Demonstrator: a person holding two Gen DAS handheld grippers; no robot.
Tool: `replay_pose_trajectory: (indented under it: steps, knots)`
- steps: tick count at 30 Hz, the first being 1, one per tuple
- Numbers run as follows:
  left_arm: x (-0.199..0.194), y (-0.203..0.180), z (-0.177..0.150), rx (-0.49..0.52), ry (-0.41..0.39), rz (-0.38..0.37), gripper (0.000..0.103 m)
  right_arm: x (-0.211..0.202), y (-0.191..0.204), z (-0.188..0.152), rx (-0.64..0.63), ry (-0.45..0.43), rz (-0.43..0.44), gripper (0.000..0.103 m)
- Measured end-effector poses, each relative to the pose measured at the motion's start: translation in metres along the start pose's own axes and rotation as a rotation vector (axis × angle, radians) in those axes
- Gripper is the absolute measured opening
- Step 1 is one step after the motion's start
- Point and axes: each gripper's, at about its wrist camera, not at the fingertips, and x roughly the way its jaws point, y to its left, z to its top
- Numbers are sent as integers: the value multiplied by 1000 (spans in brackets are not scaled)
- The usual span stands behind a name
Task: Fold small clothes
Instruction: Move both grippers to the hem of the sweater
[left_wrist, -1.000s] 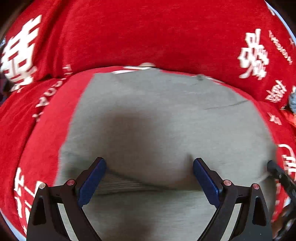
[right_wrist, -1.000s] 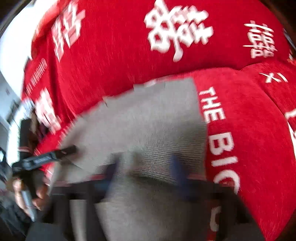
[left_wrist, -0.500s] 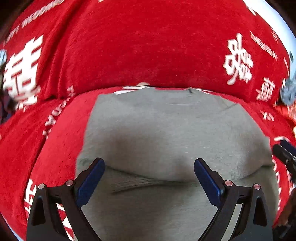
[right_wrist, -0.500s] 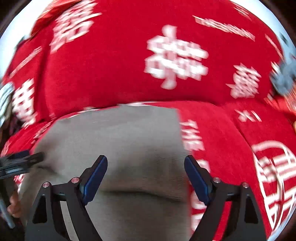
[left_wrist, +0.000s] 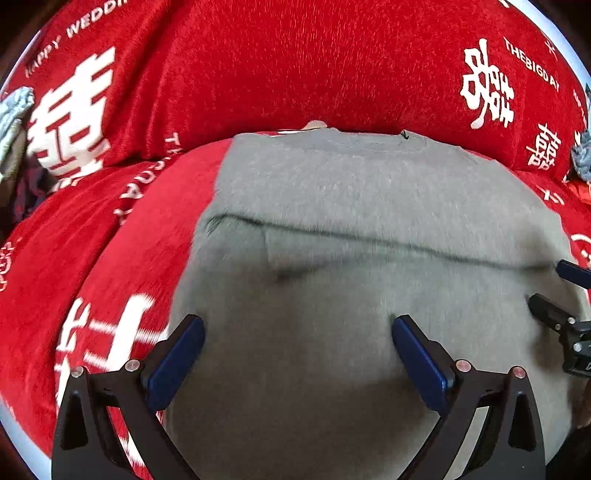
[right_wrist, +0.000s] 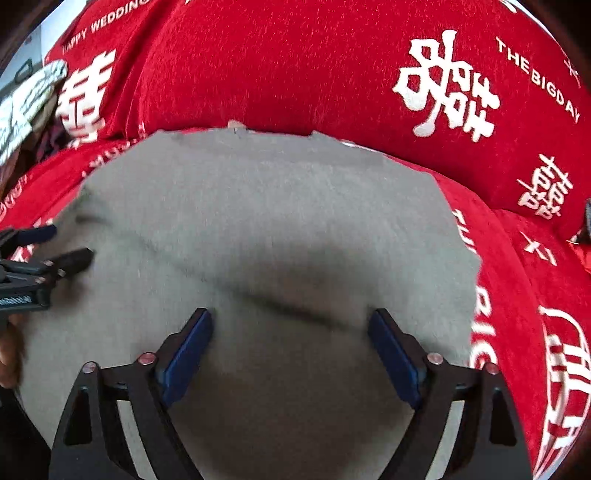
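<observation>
A grey knit sweater (left_wrist: 369, 206) lies flat on a red sofa seat, its near part folded up over the body, the fold edge running across it. It also shows in the right wrist view (right_wrist: 280, 206). My left gripper (left_wrist: 297, 334) is open and empty just above the sweater's left half. My right gripper (right_wrist: 290, 328) is open and empty above its right half. Each gripper shows at the edge of the other's view: the right one (left_wrist: 554, 295), the left one (right_wrist: 55, 243).
The red sofa cover (left_wrist: 295, 66) with white characters forms the seat and the backrest (right_wrist: 295, 62) behind the sweater. A pale bundle of cloth (right_wrist: 26, 99) lies at the far left, and a grey-blue cloth (left_wrist: 581, 155) at the far right.
Both grippers have pulled back towards me and risen off the sweater, staying open. The sweater's near part now lies folded over the body, its fold edge farther from me.
</observation>
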Motion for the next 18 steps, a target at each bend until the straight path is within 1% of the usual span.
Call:
replay_pose_trajectory:
  steps: [2, 4, 11, 13, 14, 15, 16, 18]
  knots:
    - [-5, -1, -5, -14, 2, 9, 102, -8, -6, -11, 30, -2, 8, 93]
    - [-12, 0, -11, -41, 13, 8, 102, -18, -6, -24, 17, -12, -9, 93]
    - [-36, -3, -42, -46, 12, 21, 102, -48, -6, -73, 5, -54, -27, 94]
    - [-44, -3, -49, -50, 16, 28, 102, -56, -8, -83, 17, -42, -34, 95]
    - [-51, -4, -53, -56, 13, 35, 102, -60, -7, -86, 29, -21, -49, 95]
    - [-58, -8, -56, -53, 11, 19, 102, -65, -4, -87, 36, -3, -56, 95]
    - [-62, -12, -59, -40, 8, 0, 102, -69, 2, -87, 28, -7, -42, 95]
    - [-70, -32, -66, 17, -13, -14, 102, -77, 22, -88, -32, -47, -4, 95]
